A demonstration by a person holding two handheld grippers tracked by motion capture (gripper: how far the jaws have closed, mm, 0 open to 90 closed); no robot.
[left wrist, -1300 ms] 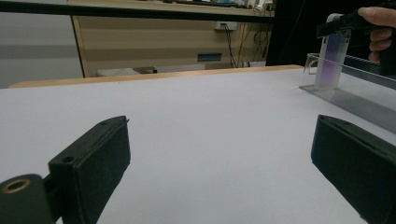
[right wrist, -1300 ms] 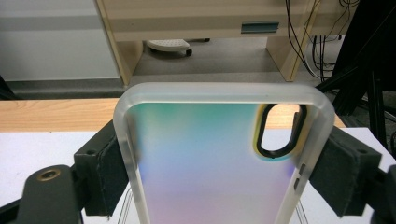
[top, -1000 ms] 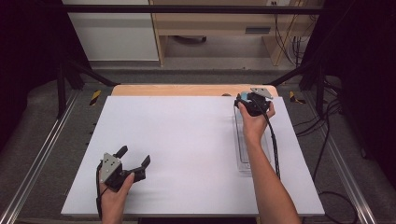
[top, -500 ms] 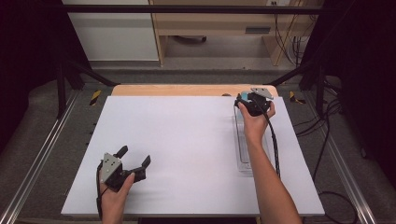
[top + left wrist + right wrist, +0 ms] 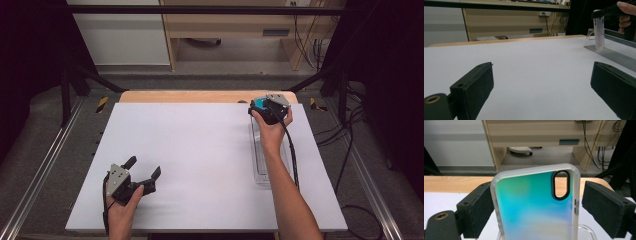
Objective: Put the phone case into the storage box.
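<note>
A phone case (image 5: pixel 529 207) with a teal-to-yellow back, frosted rim and black camera cut-out stands upright between my right gripper's (image 5: pixel 539 188) jaws. Those jaws have just been opening. A gap shows between the right pad and the case's edge, and the left pad sits close beside the other edge. In the high view the right gripper (image 5: pixel 262 107) is at the table's far right, over the far end of a clear rack (image 5: pixel 263 165). My left gripper (image 5: pixel 144 171) stands open and holds nothing, near the front left of the white table (image 5: pixel 200 150).
In the left gripper view, the case (image 5: pixel 599 35) stands on edge in the clear rack (image 5: pixel 616 56) at the right. A wooden strip (image 5: pixel 190 96) borders the table's far edge. Metal rails (image 5: pixel 45 170) run along both sides, with cables (image 5: pixel 345 165) on the right.
</note>
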